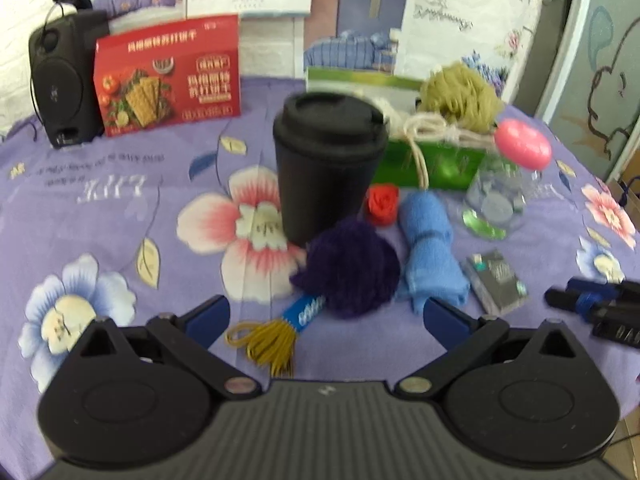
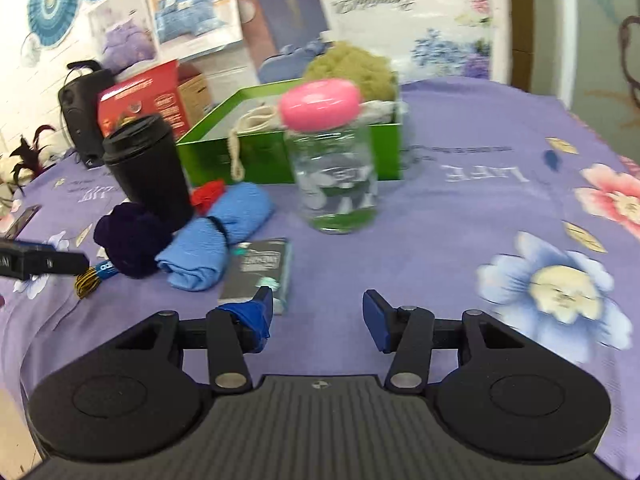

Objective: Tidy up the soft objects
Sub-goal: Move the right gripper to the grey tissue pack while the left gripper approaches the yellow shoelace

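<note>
A dark purple pom-pom with a blue tag and yellow tassel lies on the floral cloth just ahead of my open, empty left gripper. A rolled blue towel lies to its right, and a small red fabric rose behind. An olive yarn ball sits in the green box, with a cream rope hanging over its edge. My right gripper is open and empty above the cloth; the towel, the pom-pom and the green box lie ahead to its left.
A black lidded cup stands behind the pom-pom. A glass jar with a pink lid stands right of the box. A dark small pack lies by the towel. A red cracker box and a black speaker stand at the back left.
</note>
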Available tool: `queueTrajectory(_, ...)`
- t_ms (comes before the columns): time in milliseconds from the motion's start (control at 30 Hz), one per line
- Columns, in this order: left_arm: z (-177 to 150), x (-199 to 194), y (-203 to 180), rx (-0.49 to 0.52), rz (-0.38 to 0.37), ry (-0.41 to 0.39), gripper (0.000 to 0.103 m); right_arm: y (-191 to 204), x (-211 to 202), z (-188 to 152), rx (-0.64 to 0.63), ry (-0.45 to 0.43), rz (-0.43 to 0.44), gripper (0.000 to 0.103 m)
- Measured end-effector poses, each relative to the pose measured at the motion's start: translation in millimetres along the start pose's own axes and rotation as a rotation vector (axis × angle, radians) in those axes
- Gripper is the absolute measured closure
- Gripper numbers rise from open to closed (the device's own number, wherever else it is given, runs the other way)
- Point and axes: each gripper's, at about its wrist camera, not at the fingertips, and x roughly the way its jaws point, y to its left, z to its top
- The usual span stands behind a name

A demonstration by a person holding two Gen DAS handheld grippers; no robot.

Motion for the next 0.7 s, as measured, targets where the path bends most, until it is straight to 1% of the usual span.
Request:
queueTrajectory(133,17,18,-6,0.005,0.028,-0.02,0.0,8,7,7,0.013,-0.014,0.042,0.068)
queueTrajectory(267,31,41,-13,0.008,0.018,-0.001,0.0,5,12,10,0.03,-0.014,0.034,0.068)
queueTrajectory(367,38,57,-19,0.032,0.076,-0.004,0.0,-2,15,6,0.062,0.006,0.049,0.068)
queueTrajectory(433,41,66,-17,0.031,0.121,0.004,0.0,-4,16,4,0.083,0.013,0.062,0.068)
queueTrajectory(467,42,69,-14,0.023,0.126,0.014,0.0,-4,15,3,0.088,0.013,0.066,0.068)
queueTrajectory(533,40,72,-7,0.002,0.112,0.045,0.0,-3,15,2,0.09,0.012,0.066,0.068)
queueTrajectory(567,38,71,-2,-0.011,0.088,0.055,0.0,-3,15,2,0.087,0.012,0.067,0.068)
queueTrajectory(633,32,67,6,-0.047,0.023,0.081,0.0,-2,15,3,0.086,0.01,0.074,0.068)
queueTrajectory(700,24,61,9,-0.057,-0.055,0.11,0.001,-1,16,2,0.087,0.013,0.081,0.068)
